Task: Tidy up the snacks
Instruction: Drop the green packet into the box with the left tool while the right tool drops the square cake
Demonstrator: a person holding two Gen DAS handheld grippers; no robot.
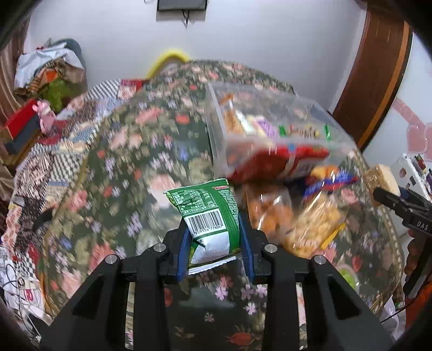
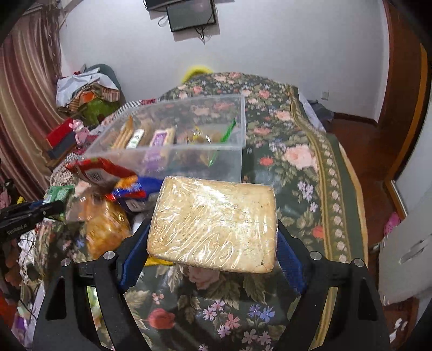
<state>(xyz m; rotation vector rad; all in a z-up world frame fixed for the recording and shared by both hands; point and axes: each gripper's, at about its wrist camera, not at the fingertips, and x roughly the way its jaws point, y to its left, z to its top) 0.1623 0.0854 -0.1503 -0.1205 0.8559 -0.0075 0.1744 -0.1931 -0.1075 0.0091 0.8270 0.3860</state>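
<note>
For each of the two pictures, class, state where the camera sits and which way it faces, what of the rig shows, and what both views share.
Left wrist: sits on the left gripper, looking forward and down over the floral cloth; its blue fingers pinch a green packet; the right gripper enters at right.
Right wrist: sits on the right gripper, facing down toward the clear bin; it clamps a wrapped block; the left gripper shows at left.
Shared: bin, cloth, wall screen.

Both wrist fisheyes look steeply down, close over the floral-covered bed (image 2: 310, 162); the 2 views share the clear plastic rectangular bin (image 1: 270, 116) (image 2: 189, 151).
</note>
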